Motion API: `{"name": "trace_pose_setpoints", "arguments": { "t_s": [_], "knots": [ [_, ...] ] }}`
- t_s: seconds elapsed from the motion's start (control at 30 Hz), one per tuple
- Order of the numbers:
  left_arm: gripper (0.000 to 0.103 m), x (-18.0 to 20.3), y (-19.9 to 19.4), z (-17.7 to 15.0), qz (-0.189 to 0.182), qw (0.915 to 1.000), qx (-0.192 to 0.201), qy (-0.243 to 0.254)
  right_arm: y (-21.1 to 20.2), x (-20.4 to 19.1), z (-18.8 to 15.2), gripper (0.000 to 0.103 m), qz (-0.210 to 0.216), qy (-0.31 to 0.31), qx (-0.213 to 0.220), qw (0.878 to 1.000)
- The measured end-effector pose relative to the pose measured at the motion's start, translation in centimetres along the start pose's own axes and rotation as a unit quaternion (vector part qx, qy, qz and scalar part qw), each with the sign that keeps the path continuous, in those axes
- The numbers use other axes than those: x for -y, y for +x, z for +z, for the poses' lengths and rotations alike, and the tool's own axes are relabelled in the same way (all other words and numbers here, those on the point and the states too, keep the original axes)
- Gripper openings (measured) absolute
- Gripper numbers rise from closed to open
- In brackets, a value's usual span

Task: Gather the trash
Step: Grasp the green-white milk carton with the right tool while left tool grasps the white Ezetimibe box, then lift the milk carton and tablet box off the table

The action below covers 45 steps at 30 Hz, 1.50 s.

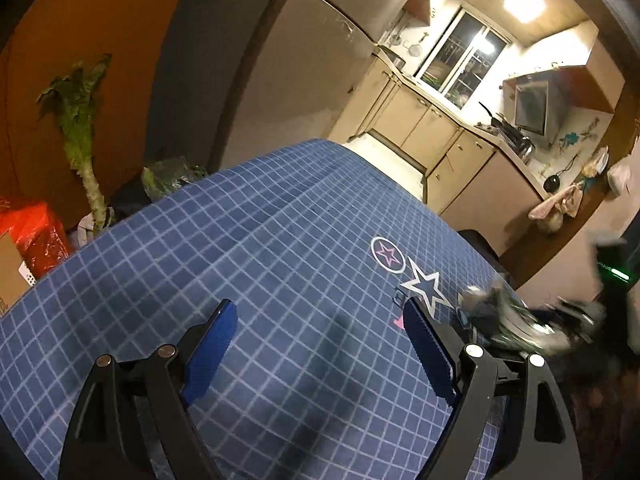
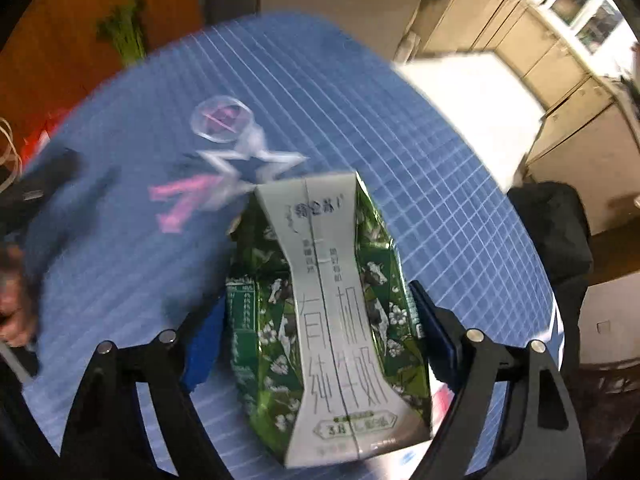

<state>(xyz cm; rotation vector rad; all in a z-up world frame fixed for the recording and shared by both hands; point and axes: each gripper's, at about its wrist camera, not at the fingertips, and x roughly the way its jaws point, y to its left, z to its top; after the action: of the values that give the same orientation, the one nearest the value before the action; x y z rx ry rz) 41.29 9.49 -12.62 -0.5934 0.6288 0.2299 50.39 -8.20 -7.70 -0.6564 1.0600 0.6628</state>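
Two grippers hang over the blue checked worktop [image 1: 240, 240]. Left gripper [image 1: 320, 320] stands spread, nothing between its fingers. Right gripper [image 2: 316, 320] brackets a crushed green-and-white milk carton [image 2: 332, 320] at 6 o'clock below the star print [image 2: 248, 168]; pad contact unclear.

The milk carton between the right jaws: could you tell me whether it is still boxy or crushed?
Crushed. The milk carton is creased and pinched in at its middle, its green side panels bulging out on both sides.
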Motion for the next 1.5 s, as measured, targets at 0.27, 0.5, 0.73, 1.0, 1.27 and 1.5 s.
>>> {"name": "trace_pose_setpoints", "arguments": {
  "t_s": [0.27, 0.5, 0.73, 1.0, 1.27, 1.5],
  "knots": [
    [0.085, 1.5, 0.3, -0.3, -0.027, 0.9987, -0.021, 0.038, -8.5, -5.3, -15.0, 0.073, 0.045, 0.184, 0.122, 0.974],
    [0.085, 9.9, -0.5, -2.1, -0.085, 0.9734, -0.072, 0.201, -10.8, -7.1, -26.2, 0.023, 0.029, 0.338, 0.162, 0.927],
    [0.085, 18.9, -1.3, -2.8, -0.133, 0.9178, -0.095, 0.362, -9.5, -6.3, -27.0, 0.024, 0.052, 0.339, 0.195, 0.919],
    [0.078, 26.0, 4.4, -5.9, -0.249, 0.7662, -0.119, 0.580, -10.6, -6.0, -29.1, 0.011, 0.084, 0.384, 0.292, 0.872],
    [0.078, 30.0, 7.7, -9.7, -0.331, 0.6124, -0.150, 0.702, -10.2, -5.0, -29.6, 0.011, 0.126, 0.393, 0.287, 0.864],
    [0.082, 31.9, 11.1, -11.9, -0.347, 0.5538, -0.184, 0.734, -9.5, -3.5, -29.3, 0.012, 0.136, 0.393, 0.287, 0.863]
  ]
}}
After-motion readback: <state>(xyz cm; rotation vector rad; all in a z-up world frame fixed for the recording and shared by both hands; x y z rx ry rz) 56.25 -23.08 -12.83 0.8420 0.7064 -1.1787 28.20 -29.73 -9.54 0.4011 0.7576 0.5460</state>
